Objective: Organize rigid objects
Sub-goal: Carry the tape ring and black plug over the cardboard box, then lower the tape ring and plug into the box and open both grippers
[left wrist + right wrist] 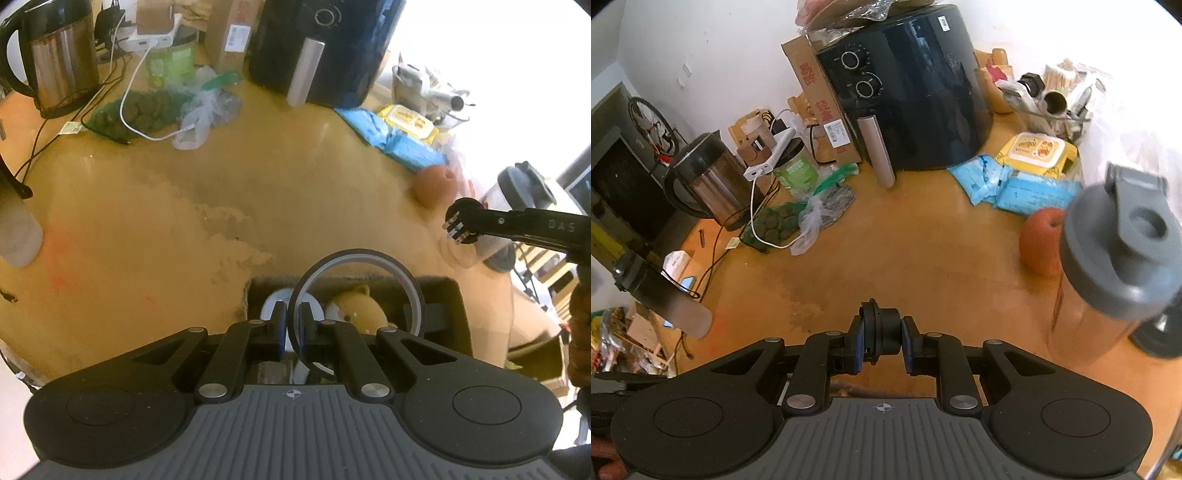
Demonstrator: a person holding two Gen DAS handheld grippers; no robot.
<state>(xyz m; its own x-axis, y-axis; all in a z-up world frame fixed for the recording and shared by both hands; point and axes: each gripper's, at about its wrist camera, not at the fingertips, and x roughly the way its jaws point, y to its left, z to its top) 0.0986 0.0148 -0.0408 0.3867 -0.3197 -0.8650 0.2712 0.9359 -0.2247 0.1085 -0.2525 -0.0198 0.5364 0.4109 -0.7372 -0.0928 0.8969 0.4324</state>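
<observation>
Grey ring [356,295] pinched between left tongs [291,328].

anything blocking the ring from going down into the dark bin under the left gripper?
Partly. The left gripper, shut on the ring, holds it above the bin, which already holds a yellow bear toy and a white object. The bin's right side looks free.

Grey tape ring [356,291] upright, black plug [882,334]
</observation>
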